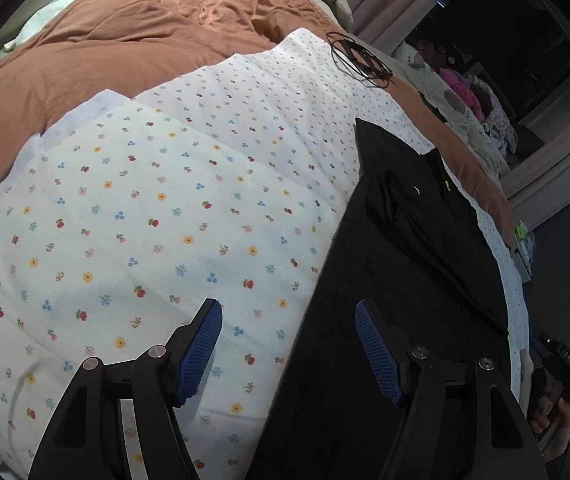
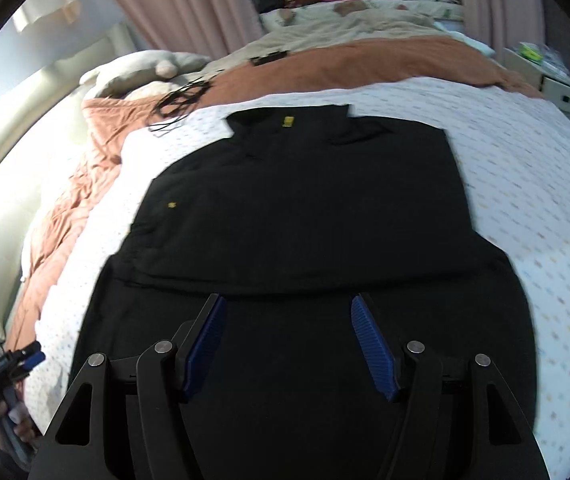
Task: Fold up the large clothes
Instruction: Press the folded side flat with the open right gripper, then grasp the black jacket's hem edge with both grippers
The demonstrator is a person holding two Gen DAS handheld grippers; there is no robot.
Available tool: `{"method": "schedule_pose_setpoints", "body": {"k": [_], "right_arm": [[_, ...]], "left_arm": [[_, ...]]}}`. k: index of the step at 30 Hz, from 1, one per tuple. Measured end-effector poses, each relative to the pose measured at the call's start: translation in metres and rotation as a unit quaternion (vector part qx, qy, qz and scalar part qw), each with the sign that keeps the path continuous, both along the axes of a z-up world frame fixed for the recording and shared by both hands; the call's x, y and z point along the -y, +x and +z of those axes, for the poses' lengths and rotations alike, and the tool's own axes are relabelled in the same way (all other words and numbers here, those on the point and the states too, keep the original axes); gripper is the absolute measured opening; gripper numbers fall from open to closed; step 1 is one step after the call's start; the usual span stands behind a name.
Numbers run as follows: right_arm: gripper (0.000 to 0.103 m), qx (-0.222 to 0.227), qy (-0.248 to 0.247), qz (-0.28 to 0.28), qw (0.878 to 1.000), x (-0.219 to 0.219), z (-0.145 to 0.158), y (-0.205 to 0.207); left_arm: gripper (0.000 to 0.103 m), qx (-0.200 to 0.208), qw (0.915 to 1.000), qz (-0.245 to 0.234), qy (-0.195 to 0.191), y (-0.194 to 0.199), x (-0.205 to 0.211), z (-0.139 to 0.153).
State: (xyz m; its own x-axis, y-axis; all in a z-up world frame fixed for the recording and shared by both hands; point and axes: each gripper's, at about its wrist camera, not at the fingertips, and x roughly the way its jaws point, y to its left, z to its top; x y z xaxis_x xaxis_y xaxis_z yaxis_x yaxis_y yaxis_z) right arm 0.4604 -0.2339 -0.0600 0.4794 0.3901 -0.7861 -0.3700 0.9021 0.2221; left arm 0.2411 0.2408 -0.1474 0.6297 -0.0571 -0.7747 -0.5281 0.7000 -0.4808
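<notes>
The black polo shirt [image 2: 305, 216] is lying on the floral sheet [image 1: 125, 208], sides apparently folded inward; the lengthwise fold is pending. The left gripper [image 1: 289, 354] and right gripper [image 2: 289, 346] are hovering wide, holding nothing.

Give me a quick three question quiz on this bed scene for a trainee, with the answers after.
1. True or false: the black shirt is held in the right tongs.
2. What lies under the shirt? A) flowered sheet B) bare floor C) pillow
3. Fill in: the left tongs are ____.

Key: 1 false, both tongs are open and hold nothing. 2 A, the flowered sheet. 3 open.
</notes>
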Motion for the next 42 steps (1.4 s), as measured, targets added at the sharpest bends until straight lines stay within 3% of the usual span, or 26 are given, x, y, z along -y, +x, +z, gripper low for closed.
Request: {"method": "schedule_pose_setpoints", "body": {"k": [11, 20, 26, 34, 38, 42], "right_arm": [[0.065, -0.019, -0.005, -0.079, 0.997, 0.113, -0.028, -0.028], [0.065, -0.052, -0.017, -0.115, 0.992, 0.178, -0.071, -0.063], [0.053, -0.067, 0.006, -0.116, 0.991, 0.209, -0.089, -0.091], [0.053, -0.099, 0.088, -0.076, 0.988, 0.232, -0.096, -0.128], [0.044, -0.127, 0.147, -0.058, 0.979, 0.236, -0.106, -0.152], [0.043, -0.145, 0.188, -0.044, 0.97, 0.24, -0.112, -0.171]], "left_arm": [[0.07, -0.026, 0.9989, -0.03, 0.022, -0.004, 0.025, -0.018], [0.051, -0.063, 0.9955, -0.065, 0.028, -0.023, 0.034, -0.045], [0.047, -0.06, 0.9939, -0.088, 0.03, -0.044, 0.037, -0.044], [0.047, -0.056, 0.9907, -0.123, -0.013, -0.08, 0.051, -0.043], [0.047, -0.045, 0.9884, -0.131, -0.062, -0.101, 0.053, -0.045], [0.047, -0.032, 0.9838, -0.122, -0.128, -0.12, 0.048, -0.051]]}}
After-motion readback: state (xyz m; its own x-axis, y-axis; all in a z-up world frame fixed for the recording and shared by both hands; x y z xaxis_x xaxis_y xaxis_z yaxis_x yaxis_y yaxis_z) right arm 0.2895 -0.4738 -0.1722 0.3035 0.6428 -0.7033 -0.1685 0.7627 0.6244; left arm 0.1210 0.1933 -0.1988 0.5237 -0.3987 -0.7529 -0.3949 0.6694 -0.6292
